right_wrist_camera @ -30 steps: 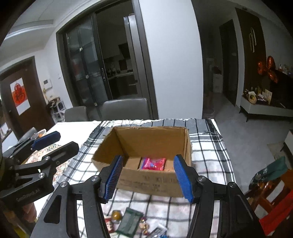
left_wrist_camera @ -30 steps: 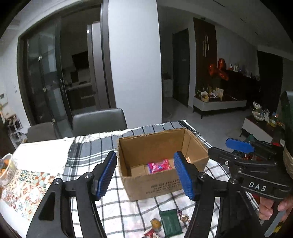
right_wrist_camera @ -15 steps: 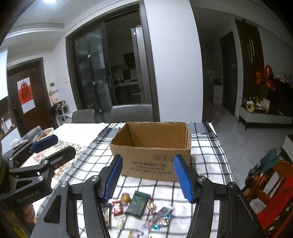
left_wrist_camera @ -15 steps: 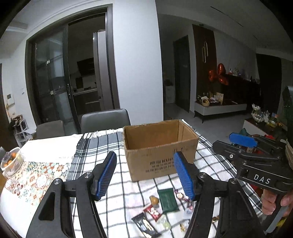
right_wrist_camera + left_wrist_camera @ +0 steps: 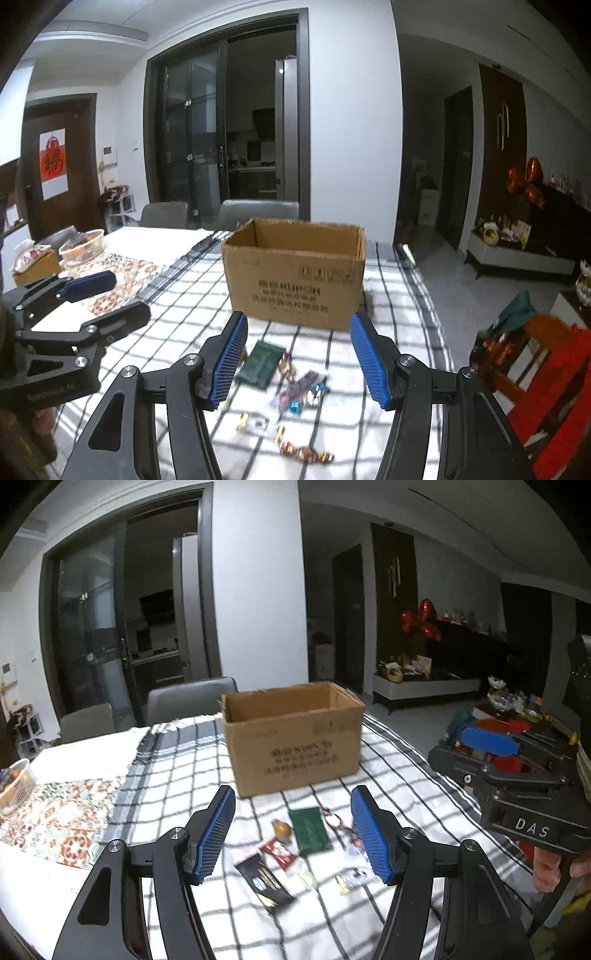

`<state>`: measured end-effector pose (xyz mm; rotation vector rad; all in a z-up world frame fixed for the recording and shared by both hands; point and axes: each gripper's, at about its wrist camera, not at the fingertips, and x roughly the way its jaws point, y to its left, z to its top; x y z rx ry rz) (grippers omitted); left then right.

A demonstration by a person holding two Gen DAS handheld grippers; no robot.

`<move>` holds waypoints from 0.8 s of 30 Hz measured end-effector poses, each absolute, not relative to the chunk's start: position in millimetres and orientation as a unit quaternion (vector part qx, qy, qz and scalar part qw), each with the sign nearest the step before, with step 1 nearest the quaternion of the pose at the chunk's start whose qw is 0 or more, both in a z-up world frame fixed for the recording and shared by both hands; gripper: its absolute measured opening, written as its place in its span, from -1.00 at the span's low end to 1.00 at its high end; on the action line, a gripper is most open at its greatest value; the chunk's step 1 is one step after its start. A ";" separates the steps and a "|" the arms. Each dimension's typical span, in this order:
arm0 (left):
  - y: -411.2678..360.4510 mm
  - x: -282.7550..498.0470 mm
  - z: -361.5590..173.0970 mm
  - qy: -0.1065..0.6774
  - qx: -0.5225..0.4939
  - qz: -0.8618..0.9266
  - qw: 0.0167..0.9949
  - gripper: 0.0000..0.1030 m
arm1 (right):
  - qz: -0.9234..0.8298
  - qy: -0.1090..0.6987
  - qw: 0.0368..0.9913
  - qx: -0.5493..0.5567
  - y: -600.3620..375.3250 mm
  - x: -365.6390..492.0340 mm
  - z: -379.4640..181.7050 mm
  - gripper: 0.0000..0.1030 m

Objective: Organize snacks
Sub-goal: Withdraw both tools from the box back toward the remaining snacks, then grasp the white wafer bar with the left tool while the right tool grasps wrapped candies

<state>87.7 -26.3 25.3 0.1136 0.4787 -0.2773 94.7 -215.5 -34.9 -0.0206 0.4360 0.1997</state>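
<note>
An open cardboard box (image 5: 293, 736) stands on the checked tablecloth (image 5: 177, 775); it also shows in the right wrist view (image 5: 295, 269). Loose snacks lie in front of it: a dark green packet (image 5: 309, 830) (image 5: 260, 363), a black packet (image 5: 264, 878), a red packet (image 5: 277, 851) and several small wrapped candies (image 5: 304, 391). My left gripper (image 5: 293, 834) is open and empty above the snacks. My right gripper (image 5: 295, 360) is open and empty, also above them. Each gripper shows in the other's view, the right gripper (image 5: 517, 775) at the right, the left gripper (image 5: 74, 306) at the left.
A patterned mat (image 5: 62, 816) and a bowl of fruit (image 5: 82, 243) sit at the table's left. Two grey chairs (image 5: 192, 699) stand behind the table. A red and orange chair (image 5: 546, 354) is at the right. The table's right edge is near the box.
Both grippers have pulled back and lowered away from above the box. The box inside is now hidden and the snacks in front have come into view. Both jaws stay open.
</note>
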 end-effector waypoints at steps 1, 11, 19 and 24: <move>-28.2 85.1 20.9 0.238 0.057 -0.144 0.959 0.24 | 0.098 0.220 0.971 -0.010 -216.4 91.6 -38.7 0.14; -53.2 66.9 -16.5 0.250 0.102 -0.185 0.945 0.24 | 0.097 0.263 0.960 -0.011 -226.7 68.4 -80.4 0.14; -67.7 72.8 -47.8 0.279 0.126 -0.209 0.929 0.24 | 0.105 0.307 0.946 -0.025 -223.9 69.3 -115.8 0.14; -73.7 82.3 -64.7 0.300 0.133 -0.220 0.919 0.24 | 0.115 0.323 0.939 -0.042 -221.5 75.3 -132.8 0.14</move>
